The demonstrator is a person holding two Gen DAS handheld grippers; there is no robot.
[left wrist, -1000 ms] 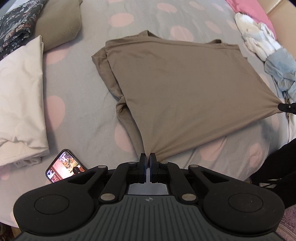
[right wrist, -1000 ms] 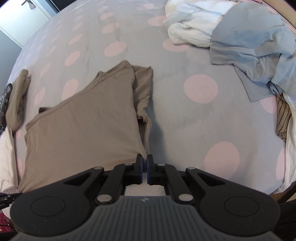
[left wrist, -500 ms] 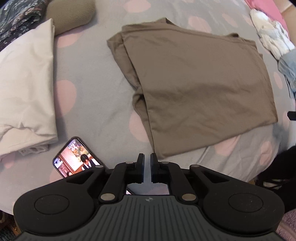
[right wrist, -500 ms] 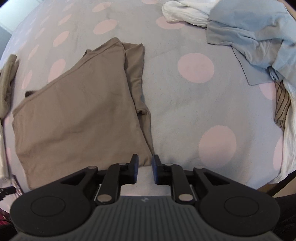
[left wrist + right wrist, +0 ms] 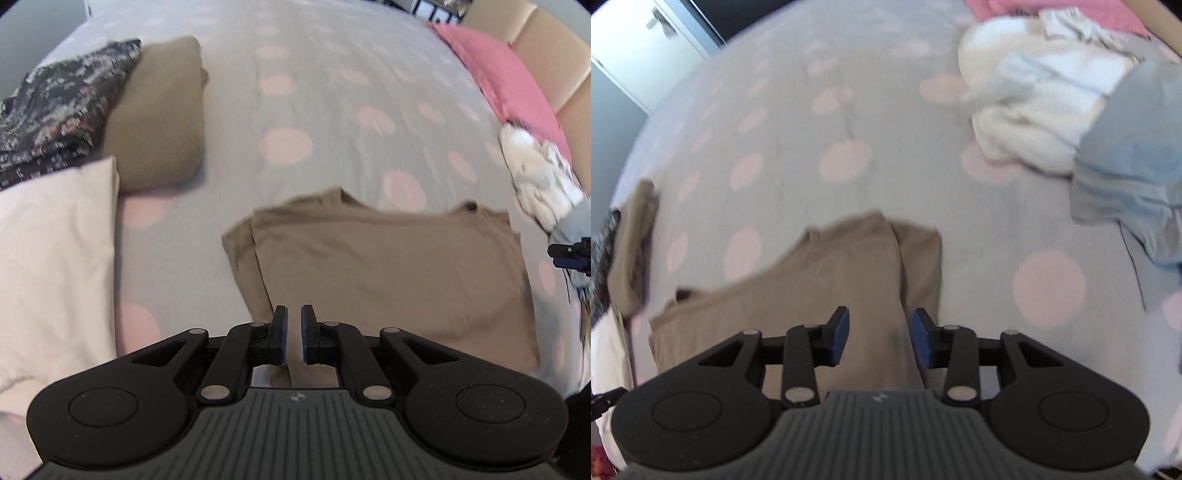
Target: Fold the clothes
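Covering everything, pink-dotted grey bedspread (image 5: 332, 85)

A: What is the brown shirt (image 5: 391, 273) made of?
B: Soft matt cloth, smooth, lying on a matt cotton-like bedsheet (image 5: 332, 110), grey with pink dots.
A: And the left gripper (image 5: 290, 334)?
B: Matt black plastic arms, dull metal pins, ribbed grey housing, blue rubbery pads.
A: At far right?
B: A fluffy white knit (image 5: 1027, 107) beside smooth pale blue cloth (image 5: 1134, 162). At left, a plain cream cloth (image 5: 51, 258).
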